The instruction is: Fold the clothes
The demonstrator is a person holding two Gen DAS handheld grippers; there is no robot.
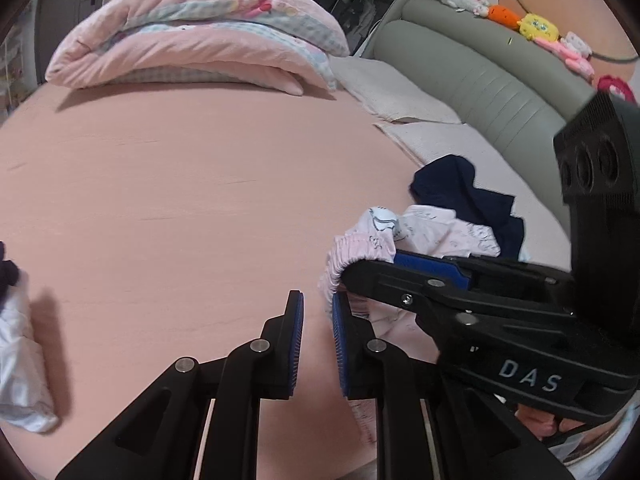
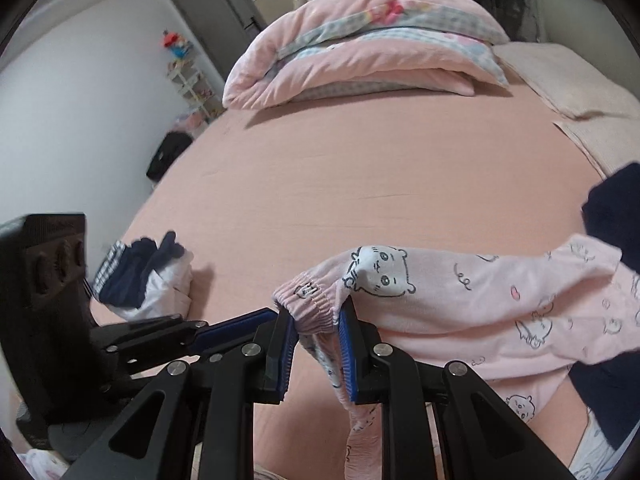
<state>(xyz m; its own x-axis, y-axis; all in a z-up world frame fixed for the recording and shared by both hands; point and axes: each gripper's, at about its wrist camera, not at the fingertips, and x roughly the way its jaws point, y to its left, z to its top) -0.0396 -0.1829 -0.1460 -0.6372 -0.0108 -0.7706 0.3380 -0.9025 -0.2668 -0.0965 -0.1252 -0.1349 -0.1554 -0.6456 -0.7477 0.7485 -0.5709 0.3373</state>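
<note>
hidden: pink pyjama trousers (image 2: pixel 480 312) partly under navy garment (image 2: pixel 612 216) | cut off: white-and-navy clothes (image 1: pixel 16 360) at left edge | cut off: a hand (image 1: pixel 540 420) behind right gripper (image 1: pixel 372 268)

Soft, even indoor light; faint shadows; heavy fisheye bending with dark corners; edges perhaps slightly blurred.

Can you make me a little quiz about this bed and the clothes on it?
1. What does the right gripper pinch? A) pink pyjamas B) a sock C) a towel
2. True or false: a folded quilt lies on the bed.
3. What colour is the garment lying over the pyjamas' far end?
Key: 1 A; 2 true; 3 navy.
</note>
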